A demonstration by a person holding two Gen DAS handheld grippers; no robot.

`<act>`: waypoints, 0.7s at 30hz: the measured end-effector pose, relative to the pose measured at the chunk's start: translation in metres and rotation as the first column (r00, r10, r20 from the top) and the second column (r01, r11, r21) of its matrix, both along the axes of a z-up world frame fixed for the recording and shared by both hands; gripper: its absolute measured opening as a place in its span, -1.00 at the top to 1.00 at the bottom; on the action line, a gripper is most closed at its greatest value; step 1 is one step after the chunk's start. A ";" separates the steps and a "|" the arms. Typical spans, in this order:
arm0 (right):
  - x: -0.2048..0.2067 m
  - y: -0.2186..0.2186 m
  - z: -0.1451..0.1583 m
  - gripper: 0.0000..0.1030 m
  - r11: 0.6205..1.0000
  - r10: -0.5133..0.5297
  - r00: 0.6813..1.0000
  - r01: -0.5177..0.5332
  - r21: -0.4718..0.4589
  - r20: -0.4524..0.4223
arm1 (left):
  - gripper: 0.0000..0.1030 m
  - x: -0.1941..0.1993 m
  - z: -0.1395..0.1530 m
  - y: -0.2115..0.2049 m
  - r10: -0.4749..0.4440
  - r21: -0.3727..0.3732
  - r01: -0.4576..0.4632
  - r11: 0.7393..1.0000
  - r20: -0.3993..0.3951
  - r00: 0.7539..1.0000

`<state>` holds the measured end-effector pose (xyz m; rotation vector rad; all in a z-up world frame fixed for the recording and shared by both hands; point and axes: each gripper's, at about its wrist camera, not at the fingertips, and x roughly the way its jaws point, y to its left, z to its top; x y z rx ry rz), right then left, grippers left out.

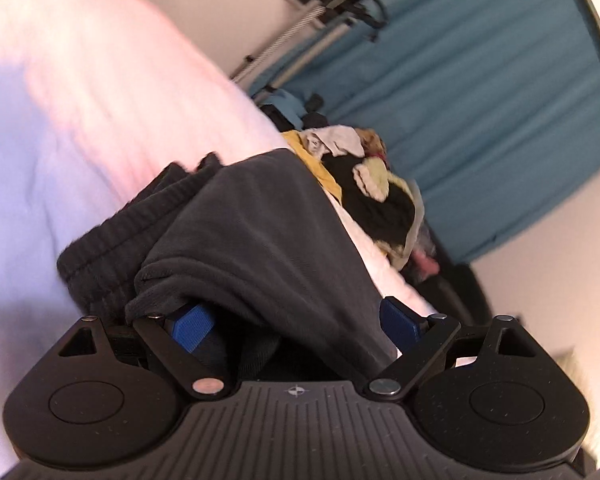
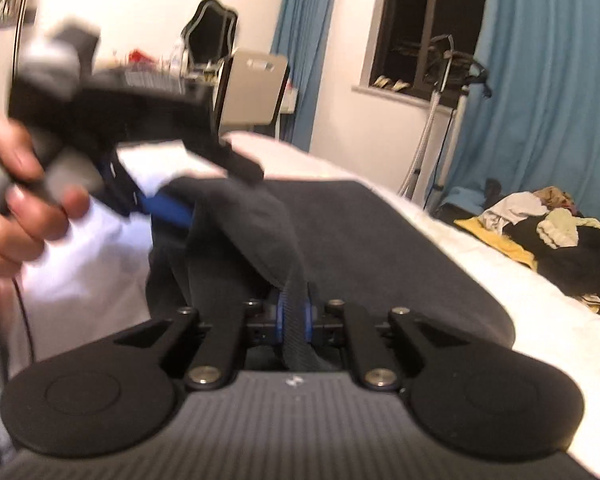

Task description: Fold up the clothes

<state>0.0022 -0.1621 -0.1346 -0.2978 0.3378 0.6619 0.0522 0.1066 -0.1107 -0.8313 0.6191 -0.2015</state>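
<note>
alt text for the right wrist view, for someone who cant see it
The right tool is shut on a fold of a dark grey garment spread on a white bed. At left, a hand holds the left tool at the garment's edge; a clothes pile lies at right.

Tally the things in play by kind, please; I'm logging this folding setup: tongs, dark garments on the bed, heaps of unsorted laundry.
Tongs: 2 (left tongs, right tongs)
Dark grey garment: 1
Laundry heap: 1
Total: 4
</note>
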 end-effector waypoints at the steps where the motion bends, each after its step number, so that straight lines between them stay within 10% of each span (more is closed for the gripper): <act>1: -0.002 -0.002 0.002 0.80 1.000 -0.009 1.000 0.009 0.004 0.005 | -0.78 0.000 -0.003 0.002 0.004 -0.027 -0.004 1.000 -0.003 1.000; 9: -0.004 0.006 -0.014 0.77 0.997 0.020 0.999 -0.017 -0.071 0.044 | -0.73 0.014 -0.012 0.001 0.071 -0.050 -0.071 0.996 -0.012 0.997; 11: -0.004 0.010 -0.021 0.74 0.996 0.023 0.999 -0.019 -0.087 0.041 | -0.52 0.016 -0.014 -0.004 0.101 -0.006 -0.102 0.995 -0.021 0.995; 13: -0.004 0.014 -0.028 0.59 0.993 0.030 0.998 -0.025 -0.119 0.046 | 0.33 0.016 -0.009 -0.009 0.133 0.072 -0.131 0.989 -0.022 0.991; 15: -0.007 0.020 -0.035 0.56 0.987 0.041 0.997 -0.030 -0.160 0.065 | 0.68 0.013 -0.006 -0.007 0.163 0.102 -0.160 0.982 -0.023 0.986; 21: -0.018 0.026 -0.031 0.49 0.990 0.035 0.991 -0.016 -0.142 0.130 | 0.82 -0.005 0.034 0.000 0.134 0.069 -0.143 0.987 0.124 0.983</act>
